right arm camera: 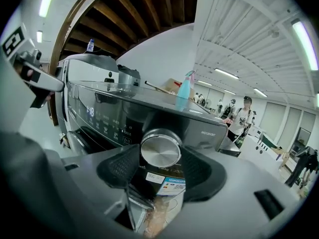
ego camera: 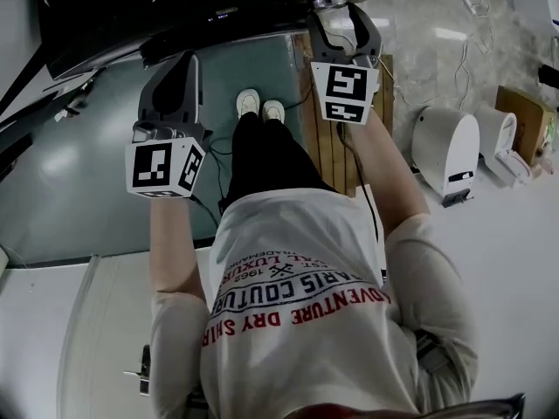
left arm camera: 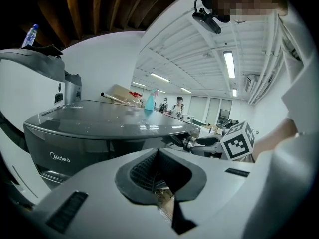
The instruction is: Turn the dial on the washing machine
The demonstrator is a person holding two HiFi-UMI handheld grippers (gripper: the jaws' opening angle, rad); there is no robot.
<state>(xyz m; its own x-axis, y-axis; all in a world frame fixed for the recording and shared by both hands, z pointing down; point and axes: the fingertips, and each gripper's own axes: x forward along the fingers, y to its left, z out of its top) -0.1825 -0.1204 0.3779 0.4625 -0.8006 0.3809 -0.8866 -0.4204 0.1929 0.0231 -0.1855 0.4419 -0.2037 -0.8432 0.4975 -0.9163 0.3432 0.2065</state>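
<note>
The dark grey washing machine (ego camera: 175,7) stands in front of me, its lit control panel (right arm camera: 99,116) to the left of the round silver dial (right arm camera: 160,152). My right gripper (ego camera: 335,9) is up at the machine's front right corner. Its two black pads (right arm camera: 122,171) sit against the left and right sides of the dial, shut on it. My left gripper (ego camera: 185,59) hangs lower and to the left, away from the machine front, its jaws shut with nothing between them. In the left gripper view the machine's grey top (left arm camera: 104,118) fills the middle.
A blue spray bottle (right arm camera: 184,91) and other items stand on the machine's top. On the floor to my right are a wooden slatted board (ego camera: 327,138) and white appliances (ego camera: 445,151). Cables run along the floor. People stand far off in the room (right arm camera: 244,116).
</note>
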